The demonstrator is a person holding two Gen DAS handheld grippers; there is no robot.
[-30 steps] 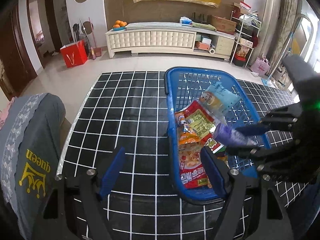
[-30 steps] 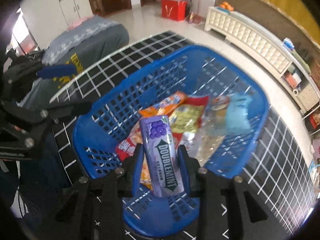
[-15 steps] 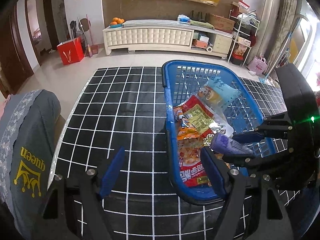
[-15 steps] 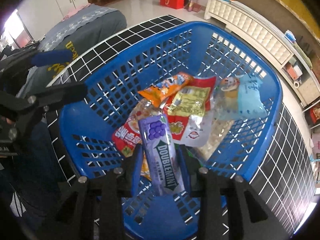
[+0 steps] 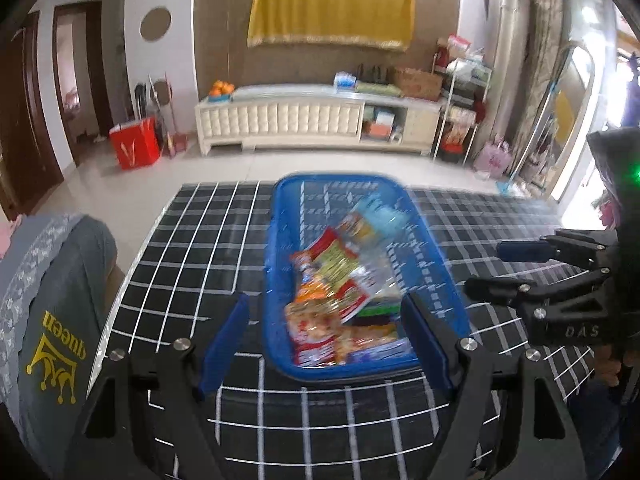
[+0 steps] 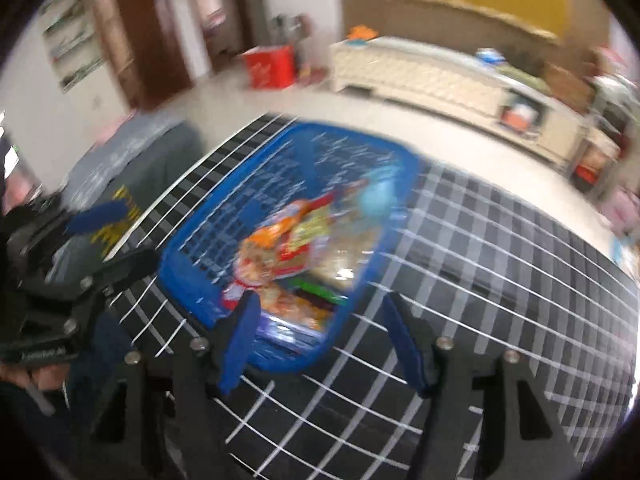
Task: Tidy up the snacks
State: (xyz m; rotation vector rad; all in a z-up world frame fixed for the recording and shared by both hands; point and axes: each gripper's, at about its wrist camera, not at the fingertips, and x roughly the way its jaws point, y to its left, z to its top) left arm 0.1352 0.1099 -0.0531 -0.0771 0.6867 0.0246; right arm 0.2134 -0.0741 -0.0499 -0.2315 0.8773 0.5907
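Observation:
A blue plastic basket (image 5: 440, 276) stands on the black grid-pattern table and holds several snack packets (image 5: 332, 280). A purple gum pack (image 5: 376, 354) lies at the basket's near end. My left gripper (image 5: 326, 340) is open and empty, just in front of the basket's near rim. My right gripper (image 6: 326, 338) is open and empty, pulled back above the basket's near corner (image 6: 280, 360); it also shows at the right of the left wrist view (image 5: 492, 268). The right wrist view is motion-blurred.
A grey "queen" cushion (image 5: 48, 320) lies at the table's left edge. Beyond the table are a white low cabinet (image 5: 300, 124), a red bag (image 5: 134, 148) on the floor and a shelf rack (image 5: 460, 120).
My right gripper has opened and let go of the purple gum pack, which now lies in the basket. The right gripper has pulled back and up. My left gripper has tilted up slightly.

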